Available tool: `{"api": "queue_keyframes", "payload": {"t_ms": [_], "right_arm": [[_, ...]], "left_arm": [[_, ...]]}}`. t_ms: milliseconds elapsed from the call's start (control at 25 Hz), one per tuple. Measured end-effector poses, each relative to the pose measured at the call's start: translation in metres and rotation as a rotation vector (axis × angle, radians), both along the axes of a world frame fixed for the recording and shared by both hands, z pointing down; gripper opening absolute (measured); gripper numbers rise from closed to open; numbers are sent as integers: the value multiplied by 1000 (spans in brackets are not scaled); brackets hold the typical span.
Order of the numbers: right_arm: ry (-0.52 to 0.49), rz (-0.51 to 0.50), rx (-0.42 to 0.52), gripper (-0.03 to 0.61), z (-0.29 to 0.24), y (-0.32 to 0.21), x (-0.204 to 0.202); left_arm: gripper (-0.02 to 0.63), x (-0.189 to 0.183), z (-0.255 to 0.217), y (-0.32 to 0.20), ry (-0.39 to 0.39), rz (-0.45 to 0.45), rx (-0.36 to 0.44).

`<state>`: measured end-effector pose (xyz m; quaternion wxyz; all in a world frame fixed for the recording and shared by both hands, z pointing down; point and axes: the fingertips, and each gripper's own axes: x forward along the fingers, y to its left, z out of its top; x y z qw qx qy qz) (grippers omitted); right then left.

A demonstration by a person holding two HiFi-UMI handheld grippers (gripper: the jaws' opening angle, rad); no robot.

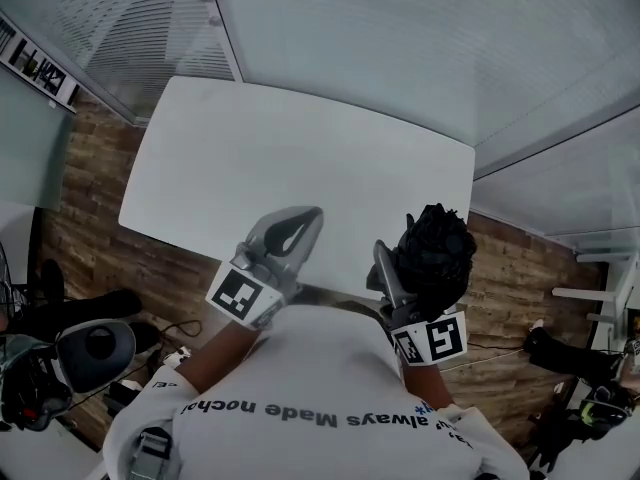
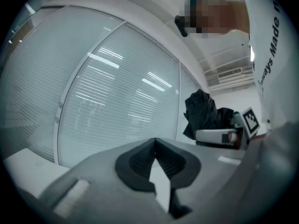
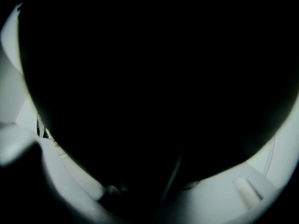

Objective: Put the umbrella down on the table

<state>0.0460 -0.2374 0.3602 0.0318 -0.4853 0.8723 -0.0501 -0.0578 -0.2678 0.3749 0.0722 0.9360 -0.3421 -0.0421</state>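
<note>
One black umbrella [image 1: 437,248] sitting bunched in right gripper [image 1: 405,278], jaws clamping wide on it, up by near counter [image 1: 300,148] edge. Left gripper [image 1: 305,220] empty, jaws together. Looking like carry-in step; next probably needing lowering onto counter, then opening jaws.

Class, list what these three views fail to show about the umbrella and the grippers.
1. Right gripper view: the umbrella blacks out almost everything ahead.
2. Head view: the umbrella's fabric covers the pads of the right gripper.
3. Left gripper view: the umbrella is small; its handle cannot be told.
</note>
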Motion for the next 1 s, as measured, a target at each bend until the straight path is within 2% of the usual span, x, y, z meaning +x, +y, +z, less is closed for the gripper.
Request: {"api": "queue_keyframes", "payload": {"t_ms": [160,320,480,800,1000], "right_arm": [[-6,22,2,244,-4,-3,4],[4,31,3,244,-6,-1,27],[10,45,6,244,-5,-22,34],[21,70,-1,244,-8,-27,83],[31,76,-30,244,1,-31,93]], "left_arm": [[3,9,-4,-2,6,23,-2],[3,37,-7,-3,10,48,-7],[3,46,-8,-24,11,67,-3],[3,91,-14,-30,1,86,-2],[3,102,-18,-32,3,92,6]]}}
